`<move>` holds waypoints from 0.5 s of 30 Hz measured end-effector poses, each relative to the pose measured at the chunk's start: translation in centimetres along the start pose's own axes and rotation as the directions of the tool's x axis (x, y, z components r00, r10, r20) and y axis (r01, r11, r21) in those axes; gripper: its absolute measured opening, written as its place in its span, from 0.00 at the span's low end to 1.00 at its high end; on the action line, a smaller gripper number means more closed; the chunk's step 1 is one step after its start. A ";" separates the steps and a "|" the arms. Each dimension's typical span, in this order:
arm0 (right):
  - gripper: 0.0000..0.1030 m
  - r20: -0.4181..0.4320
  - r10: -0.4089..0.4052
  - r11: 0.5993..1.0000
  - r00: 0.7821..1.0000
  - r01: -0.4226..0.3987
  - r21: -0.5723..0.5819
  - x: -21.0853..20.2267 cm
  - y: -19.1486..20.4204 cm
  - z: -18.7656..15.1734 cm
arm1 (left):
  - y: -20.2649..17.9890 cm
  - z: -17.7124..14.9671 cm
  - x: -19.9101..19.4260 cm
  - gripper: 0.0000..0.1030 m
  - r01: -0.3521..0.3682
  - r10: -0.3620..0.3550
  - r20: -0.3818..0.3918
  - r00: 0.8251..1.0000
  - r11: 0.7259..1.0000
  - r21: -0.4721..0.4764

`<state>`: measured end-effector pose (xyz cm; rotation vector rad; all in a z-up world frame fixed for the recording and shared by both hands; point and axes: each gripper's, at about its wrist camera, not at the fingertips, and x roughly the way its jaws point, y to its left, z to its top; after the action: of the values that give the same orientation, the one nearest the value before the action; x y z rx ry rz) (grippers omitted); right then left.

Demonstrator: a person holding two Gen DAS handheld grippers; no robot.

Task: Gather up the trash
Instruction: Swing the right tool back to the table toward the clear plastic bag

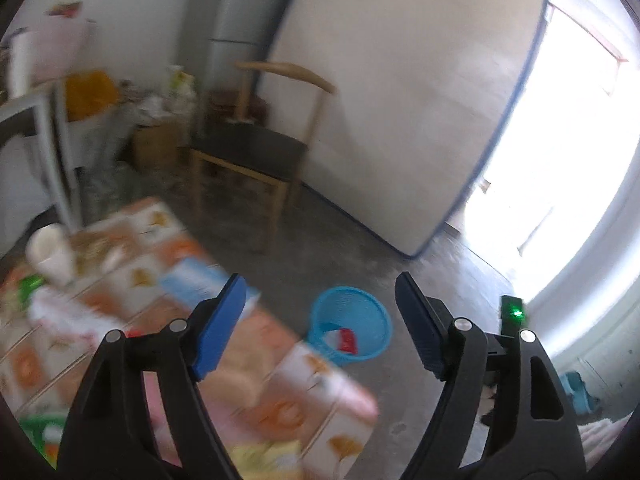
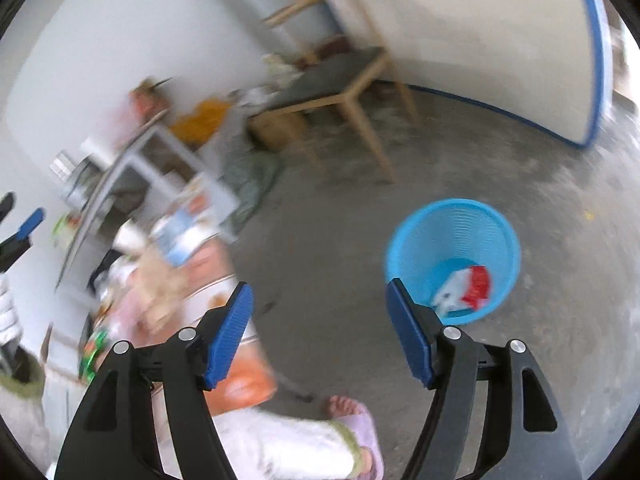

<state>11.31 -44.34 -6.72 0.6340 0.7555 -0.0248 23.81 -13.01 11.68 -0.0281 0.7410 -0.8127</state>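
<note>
1. Since both tools are empty, what matters is where the rubbish lies from the blue basket point(image 2: 454, 256) on the floor: it is up on the patterned table point(image 1: 132, 280), to the basket's left in both views.
2. The left gripper point(image 1: 320, 320) hangs above the table's edge, jaws wide with nothing between them; I judge it the nearer one to the litter.
3. The right gripper point(image 2: 320, 328) is spread wide and empty too, over bare floor just left of the basket.
4. Counting: one basket, with one red-and-white wrapper point(image 2: 466, 288) lying in its bottom.
5. On the table, one white paper cup point(image 1: 50, 252), one blue-and-white packet point(image 1: 200, 280), plus green scraps too blurred to count.
6. One wooden chair point(image 1: 256, 148) stands beyond the basket.
</note>
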 end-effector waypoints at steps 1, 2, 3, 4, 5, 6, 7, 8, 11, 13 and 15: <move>0.66 -0.013 0.038 0.999 0.999 -0.038 -0.012 -0.1 1.4 -0.4 | 0.7 -0.8 -1.4 0.71 -0.023 0.023 0.010 1.000 1.000 -0.013; 0.67 -0.029 0.074 0.997 0.997 -0.075 -0.018 0.0 2.5 -0.8 | 1.4 -2.0 -3.2 0.72 -0.059 0.059 0.021 0.998 0.998 -0.025; 0.67 -0.049 0.108 0.994 0.993 -0.109 -0.017 0.2 3.5 -1.3 | 1.9 -2.8 -4.4 0.72 -0.087 0.087 0.026 0.996 0.996 -0.027; 0.68 -0.081 0.153 0.988 0.985 -0.154 -0.016 0.7 4.8 -1.8 | 2.4 -4.2 -5.7 0.72 -0.116 0.116 0.033 0.993 0.993 -0.025; 0.68 -0.108 0.178 0.983 0.978 -0.181 -0.018 1.0 5.8 -2.4 | 2.5 -5.4 -6.8 0.72 -0.138 0.139 0.036 0.990 0.990 -0.025; 0.68 -0.139 0.203 0.978 0.969 -0.209 -0.025 1.6 6.9 -3.1 | 2.8 -6.5 -7.8 0.72 -0.162 0.163 0.037 0.986 0.986 -0.029; 0.68 -0.171 0.235 0.970 0.957 -0.243 -0.027 2.1 8.0 -4.0 | 3.2 -8.0 -8.6 0.72 -0.186 0.187 0.035 0.982 0.982 -0.043; 0.68 -0.203 0.264 0.961 0.943 -0.274 -0.022 2.8 8.8 -4.6 | 3.4 -9.0 -9.1 0.72 -0.193 0.195 0.028 0.980 0.980 -0.056; 0.68 -0.319 0.328 0.941 0.889 -0.337 0.027 5.1 11.4 -6.5 | 3.7 -12.7 -9.4 0.72 -0.212 0.212 -0.010 0.977 0.973 -0.093; 0.68 -0.371 0.342 0.936 0.863 -0.350 0.048 6.2 12.6 -7.7 | 3.5 -15.1 -9.9 0.72 -0.221 0.220 -0.025 0.975 0.970 -0.099; 0.68 -0.388 0.334 0.938 0.859 -0.343 0.047 6.9 13.1 -8.1 | 2.7 -17.9 -9.8 0.72 -0.220 0.218 -0.035 0.975 0.971 -0.097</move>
<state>14.41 -27.85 -8.69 0.7529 1.0178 0.4493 10.19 -0.12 3.27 -0.0263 0.7918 -0.5653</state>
